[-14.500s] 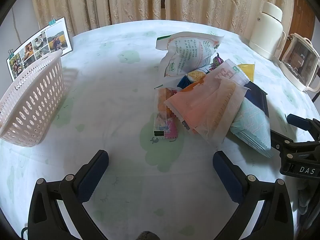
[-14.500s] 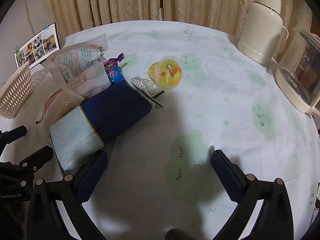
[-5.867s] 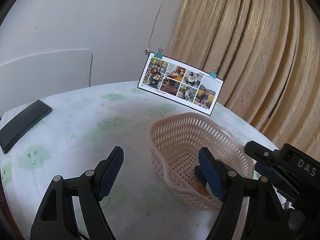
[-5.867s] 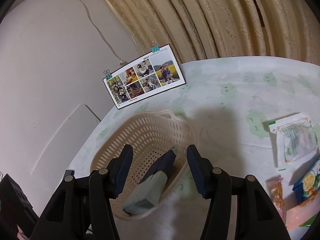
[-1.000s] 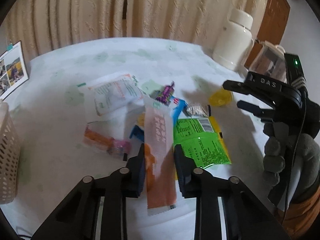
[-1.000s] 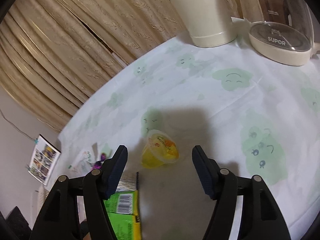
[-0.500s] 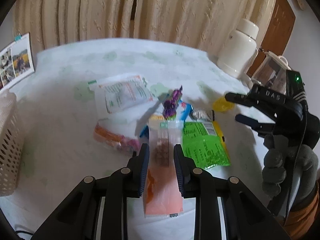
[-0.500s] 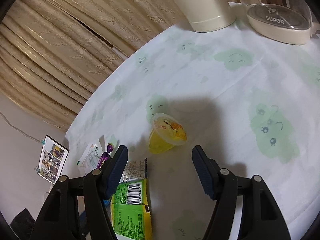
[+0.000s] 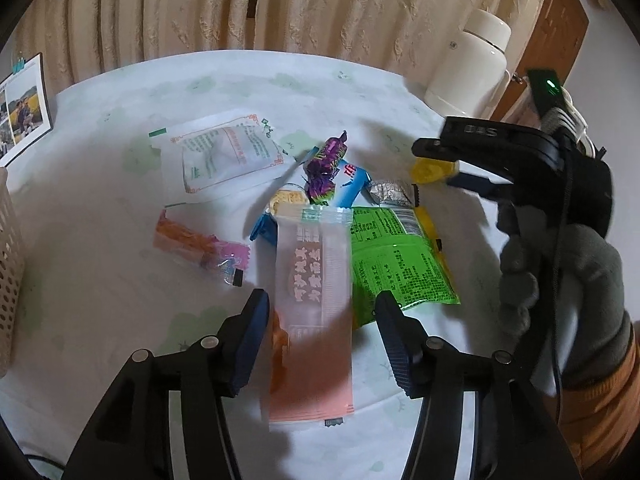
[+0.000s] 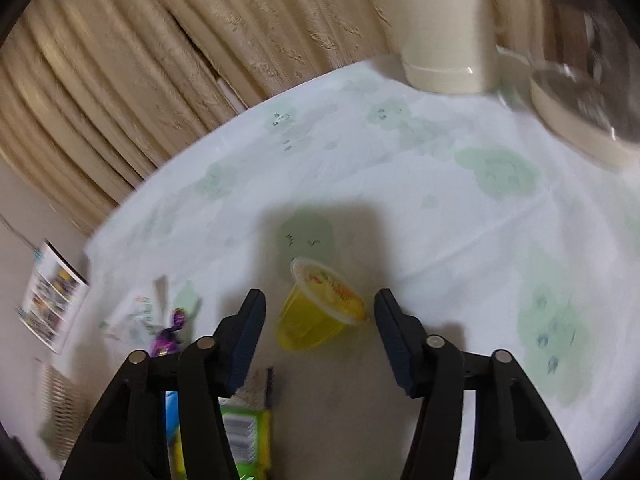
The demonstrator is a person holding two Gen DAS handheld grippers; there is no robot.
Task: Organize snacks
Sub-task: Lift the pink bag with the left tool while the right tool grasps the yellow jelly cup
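Left tongs [image 9: 318, 330] had sprung wide since half a second before, when they pinched the pink snack packet [image 9: 314, 312]; now it lay loose between them, partly over the green bag [image 9: 394, 260] on the tabletop [image 9: 100, 208]. Right tongs [image 10: 318, 326] stood open, closer than before to the yellow jelly cup [image 10: 316, 312] tipped between their blue pads [image 10: 246, 332].

Black claw [image 9: 320, 336], blue pads, grey glove [image 9: 560, 280].
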